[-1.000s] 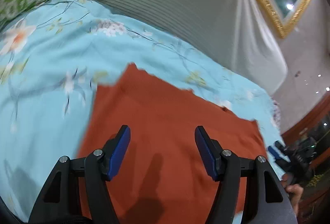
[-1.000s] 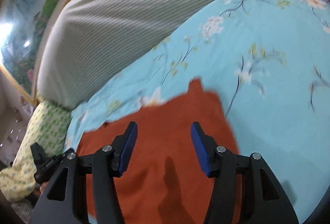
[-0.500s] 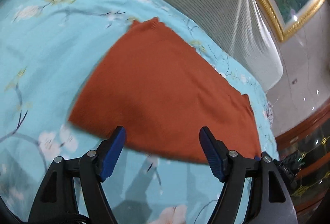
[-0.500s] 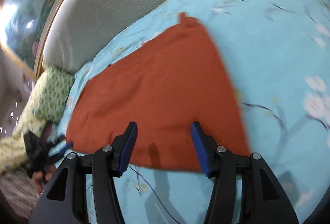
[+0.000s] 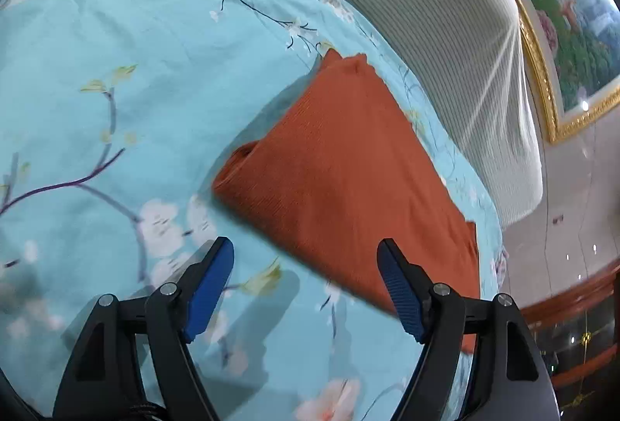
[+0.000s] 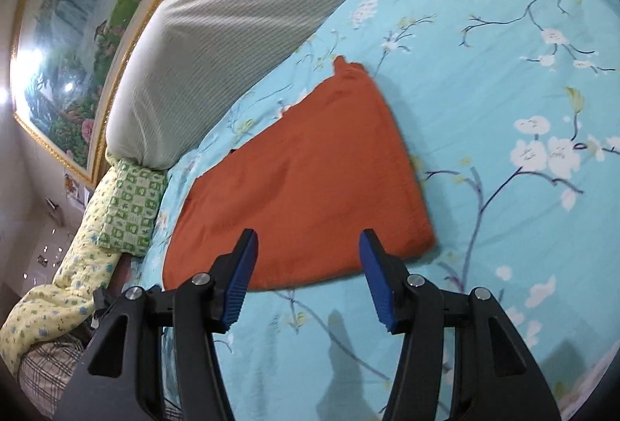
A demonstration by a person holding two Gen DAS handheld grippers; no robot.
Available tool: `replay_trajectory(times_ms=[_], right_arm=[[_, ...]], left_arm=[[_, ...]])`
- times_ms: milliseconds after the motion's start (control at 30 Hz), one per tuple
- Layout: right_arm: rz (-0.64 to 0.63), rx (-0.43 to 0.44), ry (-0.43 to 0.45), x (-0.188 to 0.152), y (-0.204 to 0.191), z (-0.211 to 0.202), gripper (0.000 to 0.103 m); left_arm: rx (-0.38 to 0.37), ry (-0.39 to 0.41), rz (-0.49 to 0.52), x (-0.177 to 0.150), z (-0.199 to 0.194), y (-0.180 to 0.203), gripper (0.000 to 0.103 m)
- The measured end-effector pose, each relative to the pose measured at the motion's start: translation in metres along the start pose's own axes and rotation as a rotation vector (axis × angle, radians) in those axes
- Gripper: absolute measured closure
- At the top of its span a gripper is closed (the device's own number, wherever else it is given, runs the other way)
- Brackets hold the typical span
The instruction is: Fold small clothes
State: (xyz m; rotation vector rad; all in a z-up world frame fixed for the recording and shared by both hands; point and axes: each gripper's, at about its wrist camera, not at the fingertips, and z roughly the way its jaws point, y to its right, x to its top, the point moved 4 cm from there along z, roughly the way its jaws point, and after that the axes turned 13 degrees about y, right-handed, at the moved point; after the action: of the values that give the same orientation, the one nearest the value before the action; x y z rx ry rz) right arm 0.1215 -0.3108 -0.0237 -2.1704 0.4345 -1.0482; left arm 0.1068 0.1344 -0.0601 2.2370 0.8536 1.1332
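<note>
The left gripper (image 5: pixel 306 283) was matte black plastic, with two angular arms that each split into a thick inner bar and a thinner outer strut, leaving a triangular cut-out between them. Round silver screws (image 5: pixel 169 289) sat at the joints, two on each side. Each finger ended in a blue pad (image 5: pixel 399 295) with fine ribbing across its face. The right gripper (image 6: pixel 306 275) had the same build: black arms, triangular cut-outs, silver screw heads (image 6: pixel 414 280) at the pivots and ribbed blue pads (image 6: pixel 240 279) on the tips. A black crossbar linked the arms on each side behind the pads.
</note>
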Motion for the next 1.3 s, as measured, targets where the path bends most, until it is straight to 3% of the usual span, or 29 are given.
replay_trajectory(times_ms=[167,300,433,467,567,733,867,933,1100,1300], right_arm=[[0.027,0.049,-0.039,-0.010,-0.008,0.005,0.047],[0.025,0.043,-0.045,-0.013,-0.009,0.007,0.047],[0.031,0.053,-0.053,-0.012,-0.008,0.010,0.047],[0.032,0.049,-0.052,-0.011,-0.007,0.011,0.047],[0.040,0.047,-0.052,-0.007,-0.004,0.016,0.047],[0.042,0.067,-0.051,0.006,-0.003,0.026,0.047],[0.044,0.087,-0.050,0.019,-0.001,0.036,0.047],[0.044,0.100,-0.054,0.026,0.000,0.042,0.047],[0.038,0.123,-0.101,0.042,0.000,0.073,0.047],[0.006,0.177,-0.208,0.046,-0.023,0.132,0.043]], left_arm=[[0.042,0.094,0.011,0.015,0.033,0.011,0.022],[0.024,0.125,-0.001,0.028,0.051,0.018,0.027],[-0.031,0.130,-0.023,0.033,0.063,0.025,0.067],[-0.031,0.135,0.004,0.034,0.064,0.029,0.074],[-0.054,0.162,0.123,0.034,0.057,0.054,0.081],[-0.175,0.185,0.316,0.021,0.045,0.123,0.086],[-0.306,0.118,0.436,-0.013,0.049,0.178,0.086],[-0.335,0.073,0.483,-0.035,0.058,0.196,0.086],[-0.316,-0.051,0.574,-0.089,0.094,0.205,0.086],[-0.295,-0.053,0.615,-0.099,0.098,0.203,0.086]])
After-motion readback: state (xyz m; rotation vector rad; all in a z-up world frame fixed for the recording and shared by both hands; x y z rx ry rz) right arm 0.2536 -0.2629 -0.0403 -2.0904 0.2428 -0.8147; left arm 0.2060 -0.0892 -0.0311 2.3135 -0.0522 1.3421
